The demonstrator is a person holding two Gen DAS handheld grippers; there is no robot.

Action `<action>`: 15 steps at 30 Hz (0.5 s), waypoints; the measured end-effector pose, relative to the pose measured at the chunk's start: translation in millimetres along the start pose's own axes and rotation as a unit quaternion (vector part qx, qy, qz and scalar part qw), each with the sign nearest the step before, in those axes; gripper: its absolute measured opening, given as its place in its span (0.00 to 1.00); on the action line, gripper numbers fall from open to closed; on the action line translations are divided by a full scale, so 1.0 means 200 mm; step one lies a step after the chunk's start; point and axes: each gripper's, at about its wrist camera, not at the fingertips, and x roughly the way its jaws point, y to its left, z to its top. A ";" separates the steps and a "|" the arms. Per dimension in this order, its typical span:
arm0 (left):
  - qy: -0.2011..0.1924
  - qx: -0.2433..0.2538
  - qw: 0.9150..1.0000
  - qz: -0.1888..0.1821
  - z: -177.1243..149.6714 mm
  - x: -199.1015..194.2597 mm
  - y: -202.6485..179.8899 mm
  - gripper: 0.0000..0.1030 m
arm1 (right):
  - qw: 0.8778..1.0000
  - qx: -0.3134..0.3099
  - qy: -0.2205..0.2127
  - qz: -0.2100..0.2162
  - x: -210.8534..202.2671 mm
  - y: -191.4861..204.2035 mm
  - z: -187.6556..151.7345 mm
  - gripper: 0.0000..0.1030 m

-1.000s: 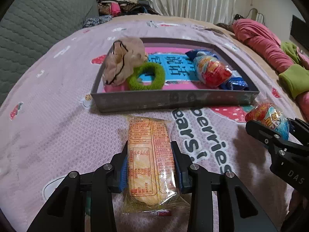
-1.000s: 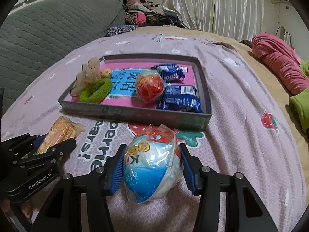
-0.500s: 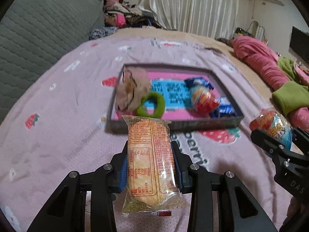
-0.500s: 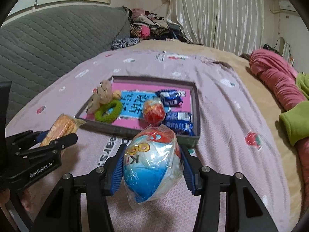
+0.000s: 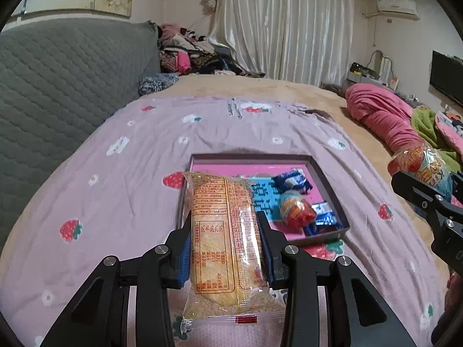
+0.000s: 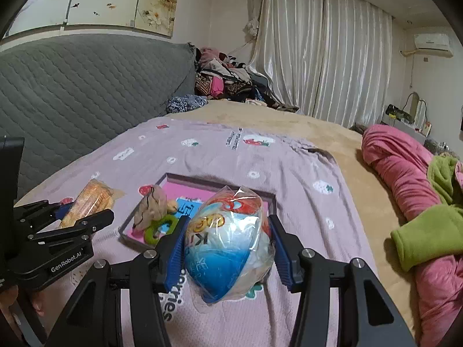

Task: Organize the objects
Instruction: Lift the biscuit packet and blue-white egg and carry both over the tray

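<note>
My left gripper point(image 5: 224, 221) is shut on a clear-wrapped bread pack point(image 5: 222, 240) with orange print, held lengthwise above the purple bedspread. My right gripper point(image 6: 228, 222) is shut on a plastic-wrapped toy egg point(image 6: 228, 243), red on top and blue below. Each view shows the other gripper's load: the egg point(image 5: 419, 164) at the right edge, the bread point(image 6: 89, 199) at the left. Below and ahead lies a grey tray point(image 5: 260, 156) with a pink floor. It holds a red egg point(image 5: 296, 209), blue snack packs point(image 5: 292, 180), a beige plush point(image 6: 152, 205) and a green ring point(image 6: 160, 228).
The bed is bounded on the left by a grey quilted backrest point(image 5: 58, 86). Pink bedding point(image 5: 382, 118) and a green cloth point(image 6: 425, 237) lie along the right side. A clothes pile point(image 5: 196, 57) sits at the far end before white curtains.
Both grippers have risen with their loads still gripped. The tray now looks smaller and lower in both views, and more of the room shows above it.
</note>
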 end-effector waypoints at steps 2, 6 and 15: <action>-0.007 -0.001 1.000 -0.003 0.04 -0.01 0.00 0.38 | 1.000 -0.003 -0.009 -0.001 -0.01 0.01 0.05 0.52; -0.014 -0.003 1.000 -0.008 0.12 0.00 0.01 0.38 | 1.000 -0.008 -0.024 0.001 -0.03 0.01 0.11 0.52; -0.022 -0.003 1.000 -0.008 0.26 0.09 0.01 0.38 | 0.999 0.000 -0.040 -0.001 0.05 -0.04 0.21 0.52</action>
